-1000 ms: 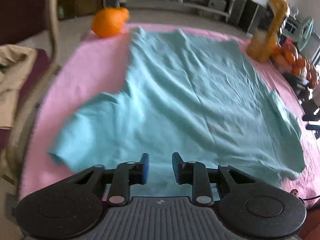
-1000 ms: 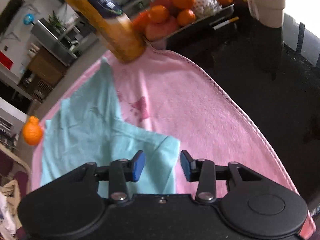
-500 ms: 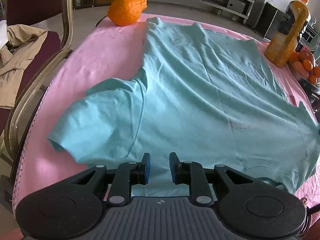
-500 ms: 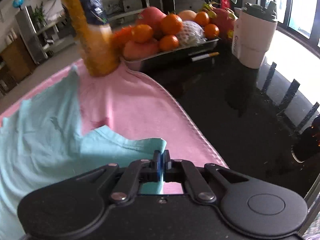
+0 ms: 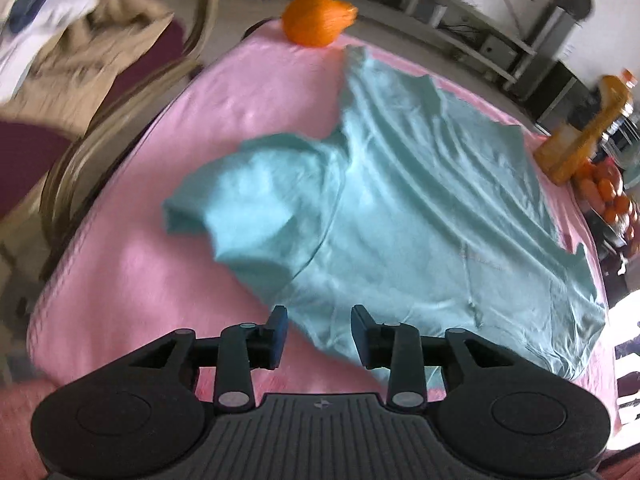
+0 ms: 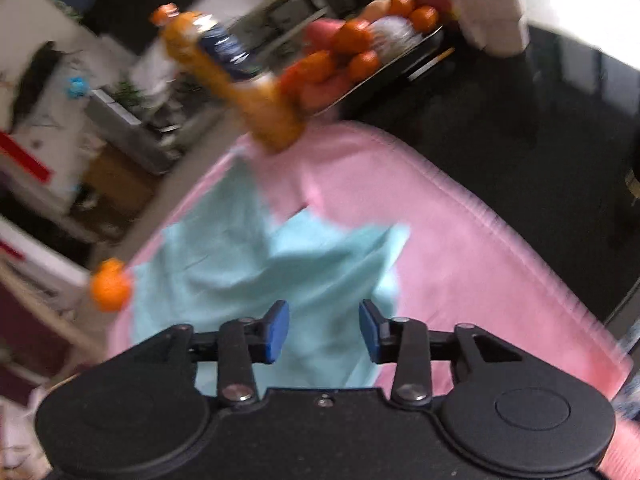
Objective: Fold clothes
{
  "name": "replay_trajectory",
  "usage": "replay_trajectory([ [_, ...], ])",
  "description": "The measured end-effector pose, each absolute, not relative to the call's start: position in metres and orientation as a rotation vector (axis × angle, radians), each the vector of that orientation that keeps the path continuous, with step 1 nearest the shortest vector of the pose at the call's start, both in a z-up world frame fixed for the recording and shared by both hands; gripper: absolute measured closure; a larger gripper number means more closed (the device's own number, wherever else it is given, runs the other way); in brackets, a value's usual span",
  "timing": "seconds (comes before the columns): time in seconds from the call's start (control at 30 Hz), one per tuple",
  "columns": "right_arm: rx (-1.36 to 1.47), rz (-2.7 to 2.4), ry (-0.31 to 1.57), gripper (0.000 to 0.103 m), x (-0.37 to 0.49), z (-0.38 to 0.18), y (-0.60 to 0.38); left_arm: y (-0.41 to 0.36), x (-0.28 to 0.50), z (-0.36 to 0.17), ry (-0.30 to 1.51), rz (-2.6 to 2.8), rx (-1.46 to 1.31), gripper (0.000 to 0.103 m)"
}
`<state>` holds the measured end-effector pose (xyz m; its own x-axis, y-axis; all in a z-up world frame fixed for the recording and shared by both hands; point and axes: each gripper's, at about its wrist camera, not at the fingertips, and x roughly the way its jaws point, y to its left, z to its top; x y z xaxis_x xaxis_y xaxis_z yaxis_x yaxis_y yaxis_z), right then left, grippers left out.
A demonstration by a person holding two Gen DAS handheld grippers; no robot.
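The teal shirt (image 5: 420, 208) lies spread and rumpled on the pink cloth (image 5: 132, 280), one sleeve (image 5: 244, 204) bunched toward nine o'clock. The left gripper (image 5: 318, 334) hovers over the shirt's near edge with jaws apart and nothing between them. The right gripper (image 6: 323, 332) is likewise spread and empty above the other sleeve (image 6: 344, 256), with an orange (image 6: 110, 292) at nine o'clock and a juice bottle (image 6: 236, 80) at eleven.

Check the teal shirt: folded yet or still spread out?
Mostly spread. The shirt lies open, rumpled, across the pink blanket; no clean fold shows.

T-shirt (image 5: 400, 208) on blanket (image 5: 132, 280) — bottle (image 5: 580, 136) behind
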<state>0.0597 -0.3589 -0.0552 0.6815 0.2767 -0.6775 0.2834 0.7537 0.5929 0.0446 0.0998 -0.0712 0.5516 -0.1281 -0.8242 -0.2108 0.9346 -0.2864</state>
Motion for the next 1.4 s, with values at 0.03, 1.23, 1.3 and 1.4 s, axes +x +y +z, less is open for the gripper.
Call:
replay_trajectory([
  [0.03,0.745,0.036,0.862,0.064,0.056,-0.058,-0.351,0.099,0.043,-0.074,1.002,0.045,-0.394,0.069],
  [1.23,0.516,0.294,1.044,0.098,0.038,-0.086,-0.259,0.055,0.018,-0.083,1.040,-0.079,-0.462,0.096],
  [1.3,0.451,0.273,1.089,0.098,0.042,-0.095,-0.250,0.053,0.024,-0.089,1.061,-0.066,-0.439,0.093],
  [1.4,0.367,0.274,1.134,0.091,0.047,-0.101,-0.238,0.051,0.024,-0.086,1.069,-0.070,-0.393,0.086],
])
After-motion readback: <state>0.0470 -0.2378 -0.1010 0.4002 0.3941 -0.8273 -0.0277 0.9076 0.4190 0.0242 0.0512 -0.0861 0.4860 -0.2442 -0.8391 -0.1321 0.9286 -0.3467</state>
